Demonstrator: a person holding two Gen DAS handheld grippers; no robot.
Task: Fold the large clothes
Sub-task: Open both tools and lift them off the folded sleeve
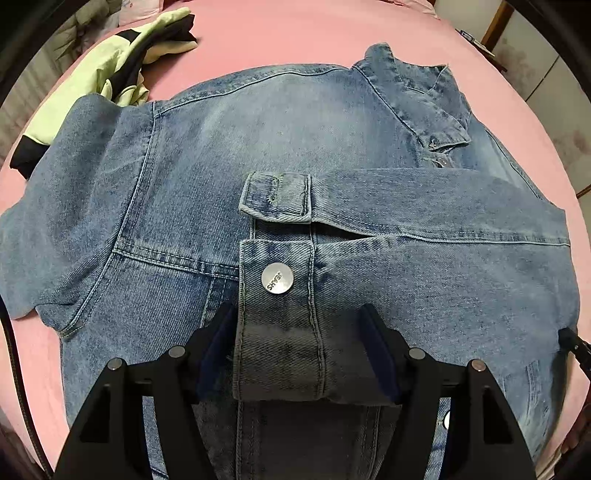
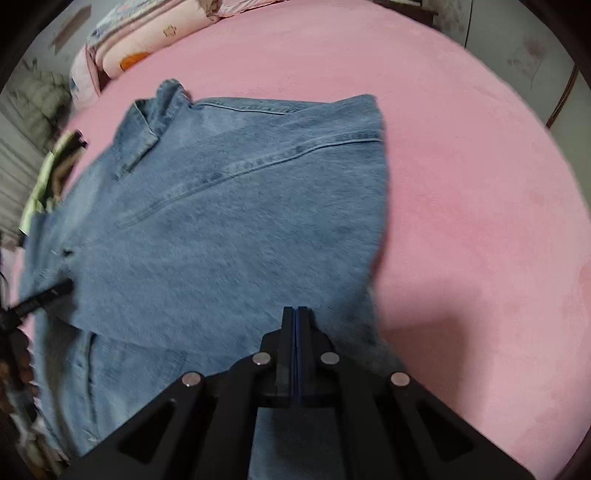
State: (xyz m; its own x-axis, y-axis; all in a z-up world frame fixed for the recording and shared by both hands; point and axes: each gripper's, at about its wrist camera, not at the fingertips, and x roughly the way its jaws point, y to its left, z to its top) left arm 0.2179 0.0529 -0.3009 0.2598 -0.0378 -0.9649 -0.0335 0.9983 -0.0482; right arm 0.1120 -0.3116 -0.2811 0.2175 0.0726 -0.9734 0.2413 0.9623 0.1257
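A blue denim jacket (image 1: 295, 122) lies spread, back side up, on the pink bed, with its collar (image 1: 424, 96) at the far right. One sleeve is folded across it from the right. My left gripper (image 1: 299, 314) is over the jacket's middle, its pads set wide on both edges of that sleeve's cuff (image 1: 280, 332), which carries a metal button (image 1: 277, 279) and hangs slightly above the fabric. In the right wrist view, my right gripper (image 2: 297, 314) is shut and empty just above the jacket (image 2: 240, 221) near its right edge.
A pale green and black garment (image 1: 122, 70) lies bunched at the far left of the pink bed sheet (image 1: 295, 33). Patterned pillows (image 2: 147, 40) sit at the head of the bed. Bare pink sheet (image 2: 480, 221) stretches to the right of the jacket.
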